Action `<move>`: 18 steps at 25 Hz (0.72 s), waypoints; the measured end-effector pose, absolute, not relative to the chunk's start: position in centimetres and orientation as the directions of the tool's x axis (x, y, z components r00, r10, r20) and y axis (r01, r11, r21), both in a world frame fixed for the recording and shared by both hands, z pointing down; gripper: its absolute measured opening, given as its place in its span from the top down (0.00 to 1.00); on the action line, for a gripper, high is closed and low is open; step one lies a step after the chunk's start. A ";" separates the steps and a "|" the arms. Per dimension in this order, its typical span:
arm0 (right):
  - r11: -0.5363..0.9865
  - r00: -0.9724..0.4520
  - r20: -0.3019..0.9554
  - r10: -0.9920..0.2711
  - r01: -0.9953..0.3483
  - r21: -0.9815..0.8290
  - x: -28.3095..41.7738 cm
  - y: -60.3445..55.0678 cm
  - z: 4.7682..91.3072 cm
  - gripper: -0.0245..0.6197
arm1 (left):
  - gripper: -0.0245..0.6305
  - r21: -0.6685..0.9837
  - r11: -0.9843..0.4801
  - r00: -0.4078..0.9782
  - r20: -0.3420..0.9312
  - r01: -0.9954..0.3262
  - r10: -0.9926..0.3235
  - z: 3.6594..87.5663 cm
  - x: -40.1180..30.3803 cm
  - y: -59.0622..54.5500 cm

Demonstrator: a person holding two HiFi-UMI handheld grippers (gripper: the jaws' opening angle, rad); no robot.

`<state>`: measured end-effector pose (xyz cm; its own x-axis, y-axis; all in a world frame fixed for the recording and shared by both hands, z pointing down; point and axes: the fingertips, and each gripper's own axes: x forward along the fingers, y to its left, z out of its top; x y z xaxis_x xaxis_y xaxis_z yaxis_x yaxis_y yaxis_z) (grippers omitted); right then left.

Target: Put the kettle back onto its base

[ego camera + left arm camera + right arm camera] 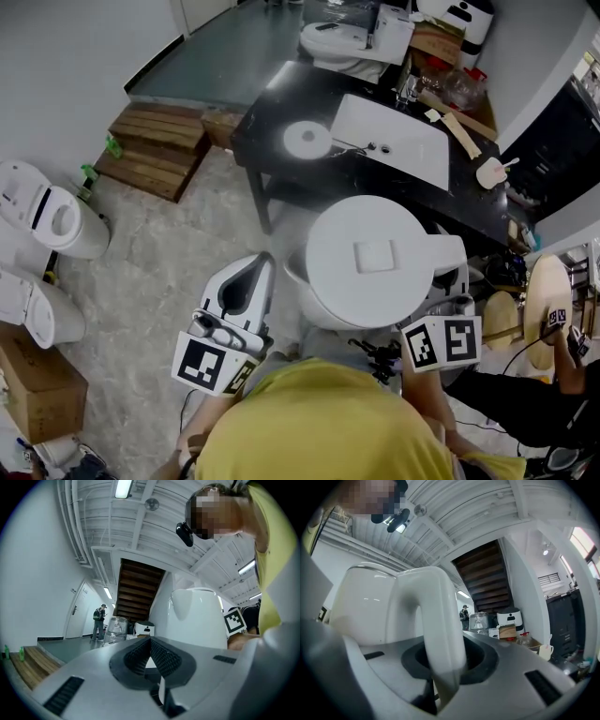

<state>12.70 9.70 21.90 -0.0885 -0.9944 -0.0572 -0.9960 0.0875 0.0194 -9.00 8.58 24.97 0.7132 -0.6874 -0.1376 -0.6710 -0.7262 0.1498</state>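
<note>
The kettle [375, 258] is up in the air, white and upright with its flat lid towards the head camera. It is carried in front of a person in a yellow top [319, 427], at the near edge of the black worktop [267, 108]. The right tool [440, 665] has it by the handle [440, 616]: its jaws stand partly apart and are closed around the lower part of that white loop, with the kettle's body just to the left in the right gripper view.

The left tool [150, 649] holds nothing. Its ribbed pads [164, 657] meet at the tip with no gap, and the kettle's side stands just beside it, apart from the jaws.

The base [307, 140], a round white disc, lies on the worktop well apart from the kettle, towards the far left part of the top. Just beside it, on the right in the head view, is a white rectangular basin [394, 141], and a wooden spatula [461, 133] lies beyond that.

On the pale floor [159, 253] to the left stand white toilets [52, 220], with wooden steps [155, 145] near the worktop's left end and a cardboard box [37, 389] at the lower left.
</note>
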 end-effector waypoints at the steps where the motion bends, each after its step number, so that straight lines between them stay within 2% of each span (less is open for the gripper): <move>1: 0.088 -0.089 -0.060 -0.994 -0.996 0.018 13.0 8.8 21.8 0.82 | 0.95 0.148 -0.726 0.712 -0.140 -0.672 -0.688 24.8 -8.8 7.7; 18: 0.183 -0.184 -0.098 -0.978 -0.983 0.026 17.8 -6.3 20.9 0.82 | 0.95 0.134 -0.657 0.639 -0.158 -0.742 -0.753 24.1 -3.9 -5.5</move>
<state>17.80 -6.33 20.94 -0.1842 -0.9780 -0.0979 -0.9829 0.1825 0.0256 -3.95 -5.52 24.07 0.6388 -0.7531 -0.1575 -0.7417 -0.6572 0.1343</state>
